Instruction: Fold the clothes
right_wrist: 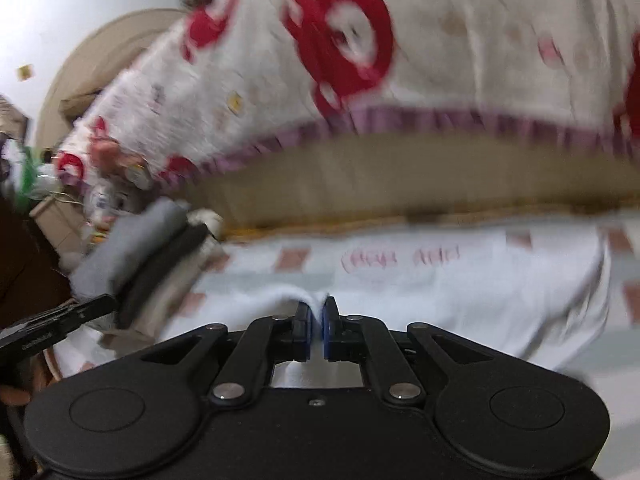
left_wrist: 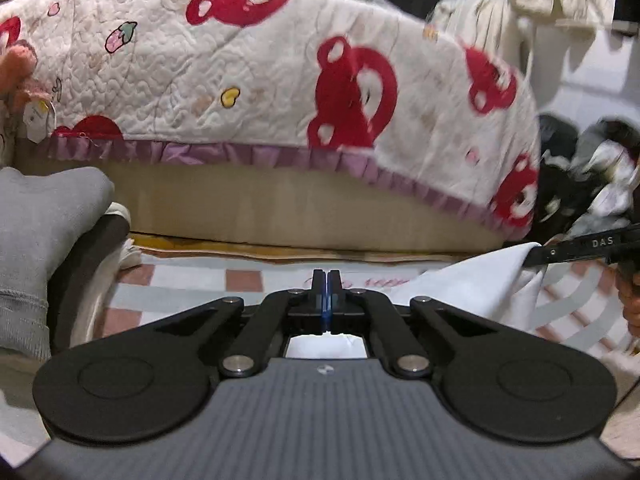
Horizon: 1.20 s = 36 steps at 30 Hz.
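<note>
A checkered mat (left_wrist: 192,280) of pale and reddish squares covers the floor in front of a bed. A white garment (right_wrist: 460,300) lies spread on the mat, with pink lettering near its far edge. The right wrist view is blurred.

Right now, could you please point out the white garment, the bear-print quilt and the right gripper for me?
white garment (right_wrist: 460,304), right wrist view, on the flat spread cloth.
bear-print quilt (left_wrist: 248,76), left wrist view, on its white quilted top.
right gripper (right_wrist: 319,312), right wrist view, midway between the fingertips pinching the garment's edge.
</note>
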Tool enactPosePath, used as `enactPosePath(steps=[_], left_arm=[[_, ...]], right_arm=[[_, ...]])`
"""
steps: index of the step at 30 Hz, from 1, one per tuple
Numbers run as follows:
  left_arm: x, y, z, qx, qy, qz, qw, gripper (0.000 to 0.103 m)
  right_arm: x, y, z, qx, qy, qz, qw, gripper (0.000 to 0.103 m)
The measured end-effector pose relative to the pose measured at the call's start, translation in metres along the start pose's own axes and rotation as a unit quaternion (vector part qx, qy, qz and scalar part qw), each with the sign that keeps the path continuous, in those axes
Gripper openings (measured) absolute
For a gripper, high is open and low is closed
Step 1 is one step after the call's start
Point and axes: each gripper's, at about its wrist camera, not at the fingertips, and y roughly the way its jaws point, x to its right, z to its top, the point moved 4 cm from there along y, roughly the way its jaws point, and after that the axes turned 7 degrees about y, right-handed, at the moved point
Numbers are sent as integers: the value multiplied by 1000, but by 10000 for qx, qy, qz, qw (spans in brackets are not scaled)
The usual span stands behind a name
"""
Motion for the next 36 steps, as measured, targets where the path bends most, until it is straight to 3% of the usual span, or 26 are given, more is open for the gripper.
enactPosePath(steps=[4,7,9,11,12,14,16,19,21,22,23,26,28,30,32,34,36], left_arm=[[-21,-9,-10,-358,-517,-219,9978,0],[-34,-6,-35,-683,-922,-254,9931,2],[-39,1,-51,-854,-1199,-273,9887,7],[-45,9,-67,-1038,-1478,-316,9831,14],[-47,15,-74,-1128,-1592,-347,9802,23],[-44,29,-85,-1299,-1677,-465,9761,32],[-41,44,-96,-1470,-1762,-583,9716,32],[-31,63,-102,-1471,-1736,-756,9708,43],[-24,75,-103,-1377,-1730,-989,9702,47],[-20,83,-105,-1372,-1737,-1158,9683,47],[-15,93,-108,-1465,-1752,-1405,9634,43],[7,112,-124,-1765,-1522,-1881,9541,1],[24,105,-132,-1711,-1453,-2171,9500,1],[41,96,-141,-1686,-1461,-2491,9424,1],[49,91,-150,-1844,-1504,-2419,9407,1],[51,88,-158,-1973,-1421,-2224,9442,1],[52,80,-162,-2028,-999,-2000,9533,1]], right_arm=[[-29,-25,-2,-680,-174,898,9935,6],[-46,-28,-42,-1716,90,1601,9720,7],[-55,-25,-82,-2432,250,1794,9529,8],[-66,-21,-120,-3039,-59,1620,9388,8],[-69,-18,-134,-3242,-339,1474,9338,8],[-66,-9,-143,-3470,-622,1161,9286,8],[-60,3,-145,-3619,-785,838,9251,13],[-55,5,-124,-3385,-633,821,9352,20],[-55,1,-100,-2970,-402,1024,9485,48],[-55,-2,-85,-2687,-226,1149,9561,53],[-54,0,-70,-2417,-12,1237,9624,56],[-56,19,-34,-1858,514,1468,9702,59],[-58,39,-20,-1663,607,1422,9739,60],[-64,66,-21,-1572,289,1099,9810,60],[-71,92,-24,-1503,-93,793,9854,60],[-79,120,-39,-1630,-696,594,9824,62],[-86,149,-57,-1862,-1314,349,9731,62]])
